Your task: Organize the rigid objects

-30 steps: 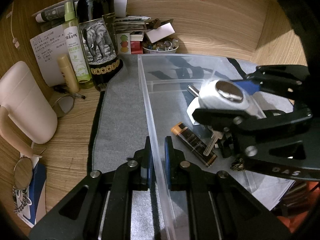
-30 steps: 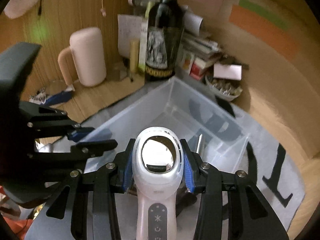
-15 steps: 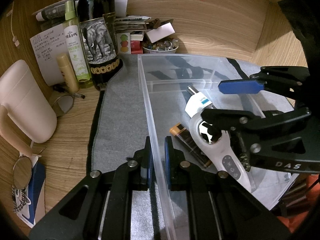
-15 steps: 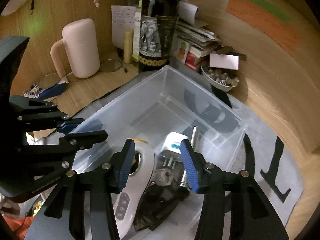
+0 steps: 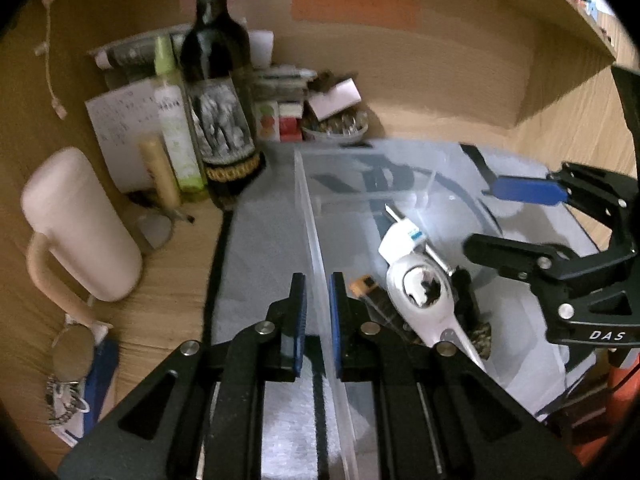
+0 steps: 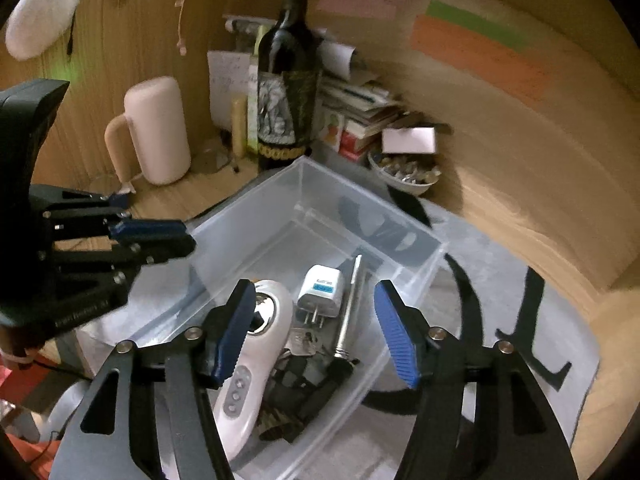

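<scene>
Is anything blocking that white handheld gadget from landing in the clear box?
Nothing visible: the white handheld device already lies inside the clear bin, beside the white plug adapter. The right gripper, its jaws just opened, hangs above it, touching nothing.

White capital letters reading "DAS" stood on the black body of the right gripper (image 5: 486, 218), seen at the right of the left wrist view. Pale lettering also ran along the side of the left gripper (image 6: 154, 238) in the right wrist view, too blurred to read. The wine bottle (image 5: 218, 120) at the far left carried an elephant picture on its label, its wording illegible. The handwritten note (image 5: 116, 128) beside it and the white plug adapter (image 6: 322, 292) with its blue label could not be read either.
</scene>
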`<state>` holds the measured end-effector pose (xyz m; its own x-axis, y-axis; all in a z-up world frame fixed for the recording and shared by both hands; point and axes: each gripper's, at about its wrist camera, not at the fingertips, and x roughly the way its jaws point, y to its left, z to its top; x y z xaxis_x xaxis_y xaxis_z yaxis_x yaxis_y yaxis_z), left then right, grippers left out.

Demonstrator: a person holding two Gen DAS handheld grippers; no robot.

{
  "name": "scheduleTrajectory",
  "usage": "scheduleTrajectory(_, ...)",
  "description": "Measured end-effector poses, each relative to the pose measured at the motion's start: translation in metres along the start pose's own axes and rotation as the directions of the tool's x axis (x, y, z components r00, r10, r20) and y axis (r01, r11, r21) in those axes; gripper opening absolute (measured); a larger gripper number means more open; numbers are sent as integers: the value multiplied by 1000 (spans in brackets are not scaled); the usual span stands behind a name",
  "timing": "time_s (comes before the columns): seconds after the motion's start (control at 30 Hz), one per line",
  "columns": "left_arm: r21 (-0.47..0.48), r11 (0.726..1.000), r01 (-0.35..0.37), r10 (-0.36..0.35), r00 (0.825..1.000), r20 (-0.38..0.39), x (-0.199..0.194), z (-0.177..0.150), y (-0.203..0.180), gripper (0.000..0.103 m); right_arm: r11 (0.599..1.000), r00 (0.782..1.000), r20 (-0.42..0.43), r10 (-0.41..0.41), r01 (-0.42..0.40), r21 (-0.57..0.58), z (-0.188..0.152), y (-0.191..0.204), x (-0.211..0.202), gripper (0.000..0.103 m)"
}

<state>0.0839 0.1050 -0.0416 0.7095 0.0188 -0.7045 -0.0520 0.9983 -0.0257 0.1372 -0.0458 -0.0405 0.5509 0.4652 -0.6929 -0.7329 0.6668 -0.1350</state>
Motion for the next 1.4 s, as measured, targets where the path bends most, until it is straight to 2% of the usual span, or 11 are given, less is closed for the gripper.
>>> scheduleTrajectory(0.1, -1, 1000, -2, 2, 999, 35, -12, 5, -2, 9, 1000, 999, 41, -12, 11, 21, -2, -7, -16, 64)
scheduleTrajectory(0.17, 3, 1000, 0, 0, 998, 56, -20, 7, -5, 9, 999, 997, 76, -25, 23, 38, -5, -11, -27, 75)
scheduleTrajectory(0.27, 11, 1000, 7, -8, 996, 89, -32, 8, -13, 13, 997, 990, 132, -50, 43, 59, -8, -16, -45, 78)
scheduleTrajectory(0.37, 18, 1000, 4, -6, 990, 142, -44, 7, -24, 27, 995, 981, 179, -77, 64, 81, -13, -20, -63, 83)
scheduleTrajectory(0.53, 22, 1000, -1, -5, 969, 247, -68, 2, -41, 61, 989, 964, 243, -112, 85, 118, -23, -25, -89, 87)
scheduleTrajectory(0.57, 21, 1000, -1, -4, 964, 268, -72, 1, -44, 64, 987, 959, 257, -121, 90, 129, -26, -26, -95, 90)
scheduleTrajectory(0.63, 16, 1000, -1, -4, 952, 307, -80, -1, -49, 80, 984, 950, 281, -137, 98, 150, -32, -28, -105, 97)
scheduleTrajectory(0.73, 8, 1000, 8, -11, 937, 349, -88, -6, -55, 91, 977, 932, 320, -170, 117, 178, -39, -29, -120, 103)
scheduleTrajectory(0.9, 3, 1000, 12, -12, 912, 409, -101, -15, -64, 100, 964, 911, 347, -223, 153, 218, -53, -27, -137, 103)
scheduleTrajectory(1.07, 12, 1000, 19, -22, 894, 448, -108, -24, -73, 102, 945, 892, 365, -267, 169, 279, -68, -25, -147, 103)
scheduleTrajectory(1.4, 16, 999, 39, -42, 889, 457, -106, -29, -76, 102, 923, 892, 338, -300, 182, 339, -84, -27, -146, 103)
